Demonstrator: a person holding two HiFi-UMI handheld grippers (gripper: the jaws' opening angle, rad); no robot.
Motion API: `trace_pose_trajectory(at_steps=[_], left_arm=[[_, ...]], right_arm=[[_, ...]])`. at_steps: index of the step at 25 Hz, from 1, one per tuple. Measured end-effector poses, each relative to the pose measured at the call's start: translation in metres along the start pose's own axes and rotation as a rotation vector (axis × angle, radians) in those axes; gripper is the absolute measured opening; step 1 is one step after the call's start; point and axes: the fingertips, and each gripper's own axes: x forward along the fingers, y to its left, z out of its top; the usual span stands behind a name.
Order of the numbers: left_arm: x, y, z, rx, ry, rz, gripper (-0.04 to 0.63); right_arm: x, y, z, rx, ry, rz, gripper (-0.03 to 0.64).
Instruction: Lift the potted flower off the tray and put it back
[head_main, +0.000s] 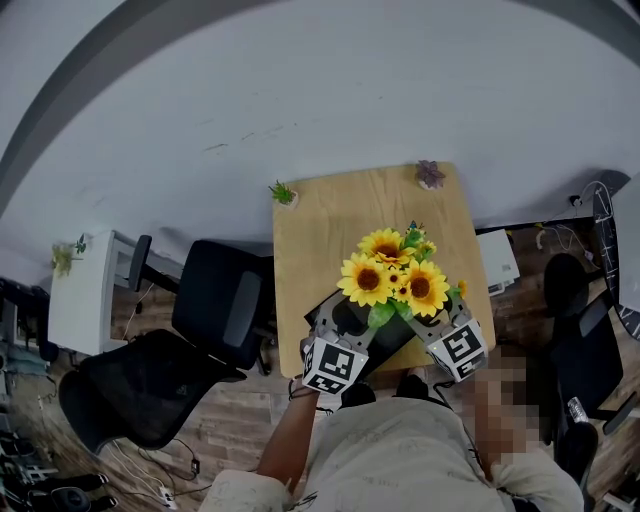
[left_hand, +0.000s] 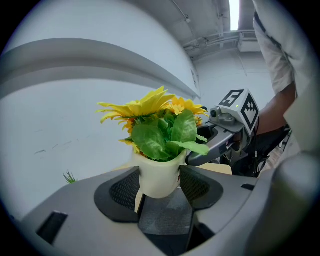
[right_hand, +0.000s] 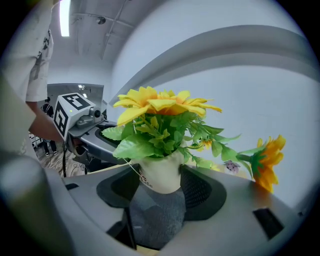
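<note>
A potted flower (head_main: 393, 277), yellow sunflowers with green leaves in a small white pot, is held up over the near part of the wooden table (head_main: 320, 225). A black tray (head_main: 385, 348) lies below it. The left gripper view shows the white pot (left_hand: 159, 176) squeezed between my left gripper's (left_hand: 159, 186) dark pads. Seen from the right gripper view, the same pot (right_hand: 161, 175) sits between the pads of my right gripper (right_hand: 160, 186). From the head view, the left gripper (head_main: 345, 322) and right gripper (head_main: 428, 328) close in on the pot from either side. The blooms hide the pot there.
A small green plant (head_main: 283, 193) and a small purple plant (head_main: 430, 175) stand at the table's far corners. Black office chairs (head_main: 222, 300) are to the left, with a white cabinet (head_main: 85, 290) beyond. Another chair (head_main: 568, 290) stands on the right.
</note>
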Motion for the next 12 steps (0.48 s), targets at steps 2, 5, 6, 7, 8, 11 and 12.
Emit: trace_pose_trajectory(at_steps=[2,5,6,7,8,11,12], left_arm=[[-0.003,0.003,0.008,0.013,-0.015,0.006,0.256],[-0.008,0.004,0.019,0.027,-0.037,0.017,0.256],[-0.009,0.005,0.023,0.031,-0.045,0.020,0.256],[-0.011,0.005,0.026,0.033,-0.053,0.024,0.256],[-0.013,0.006,0.030,0.036,-0.061,0.028,0.256],[-0.018,0.007,0.040,0.049,-0.085,0.042,0.256],[-0.020,0.007,0.043,0.054,-0.092,0.046,0.256]], right_arm=[[-0.003,-0.001,0.009,-0.002,-0.016,-0.003,0.272],[-0.008,-0.002,0.020,-0.020,-0.041,-0.015,0.272],[-0.010,-0.002,0.023,-0.026,-0.044,-0.018,0.272],[-0.012,-0.002,0.025,-0.031,-0.047,-0.020,0.272],[-0.014,-0.002,0.030,-0.035,-0.055,-0.021,0.272],[-0.019,-0.001,0.040,-0.042,-0.081,-0.023,0.272],[-0.020,-0.001,0.043,-0.044,-0.089,-0.024,0.272]])
